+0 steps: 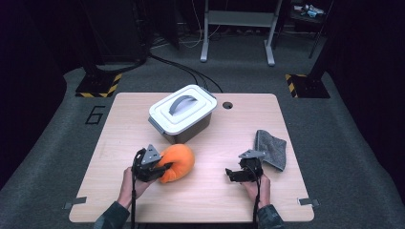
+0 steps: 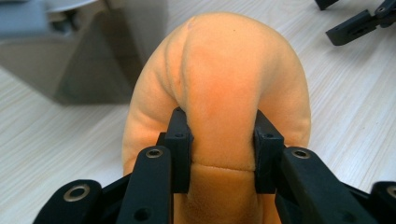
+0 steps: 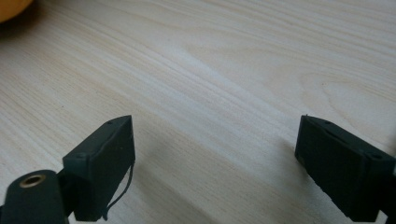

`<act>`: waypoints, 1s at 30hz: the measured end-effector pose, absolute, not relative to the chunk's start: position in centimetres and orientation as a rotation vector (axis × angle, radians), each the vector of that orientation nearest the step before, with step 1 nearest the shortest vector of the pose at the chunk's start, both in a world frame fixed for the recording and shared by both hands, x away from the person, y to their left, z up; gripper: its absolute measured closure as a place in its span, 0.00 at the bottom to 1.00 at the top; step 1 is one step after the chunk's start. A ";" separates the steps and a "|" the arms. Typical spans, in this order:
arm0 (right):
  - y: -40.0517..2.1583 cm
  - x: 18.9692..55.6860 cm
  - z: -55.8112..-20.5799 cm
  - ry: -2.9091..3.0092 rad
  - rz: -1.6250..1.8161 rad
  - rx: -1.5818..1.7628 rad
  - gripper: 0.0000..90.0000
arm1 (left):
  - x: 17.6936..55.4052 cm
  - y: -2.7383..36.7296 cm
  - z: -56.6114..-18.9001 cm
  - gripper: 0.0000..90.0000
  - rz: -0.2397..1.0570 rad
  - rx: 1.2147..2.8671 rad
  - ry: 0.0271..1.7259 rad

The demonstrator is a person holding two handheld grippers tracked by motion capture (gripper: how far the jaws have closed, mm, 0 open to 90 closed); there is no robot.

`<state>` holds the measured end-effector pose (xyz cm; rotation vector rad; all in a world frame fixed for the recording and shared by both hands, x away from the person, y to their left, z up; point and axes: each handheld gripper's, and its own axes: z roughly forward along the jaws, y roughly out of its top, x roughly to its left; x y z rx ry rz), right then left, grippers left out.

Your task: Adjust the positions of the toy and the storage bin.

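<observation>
An orange plush toy (image 1: 177,162) lies on the wooden table (image 1: 119,124) in front of a lidded grey box (image 1: 183,113). My left gripper (image 1: 165,167) is shut on the toy's near end; in the left gripper view both pads (image 2: 182,140) press into the soft orange fabric (image 2: 224,79) and pinch it into a fold. My right gripper (image 1: 234,174) rests low over bare table at the right, pointing left, open with nothing between its fingertips (image 3: 105,163). A corner of the orange toy (image 3: 11,8) shows at the top left of the right gripper view.
A grey folded cloth (image 1: 271,149) lies at the table's right side, just behind my right hand. The grey box (image 2: 60,60) with its white lid and handle stands at the table's middle back. A small round hole (image 1: 227,105) sits near the far edge.
</observation>
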<state>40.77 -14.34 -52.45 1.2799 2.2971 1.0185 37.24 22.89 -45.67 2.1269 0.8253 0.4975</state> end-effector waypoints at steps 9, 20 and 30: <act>-14.1 40.7 -52.5 2.288 1.001 1.268 0.12 | 36.5 25.8 -45.7 0.74 0.542 2.116 0.891; -14.0 40.7 -52.6 2.282 0.990 1.266 0.12 | 35.4 28.5 -45.9 0.73 0.606 2.094 0.964; -14.0 40.7 -52.6 2.282 0.985 1.264 0.12 | 35.4 31.7 -46.0 0.72 0.711 2.040 1.098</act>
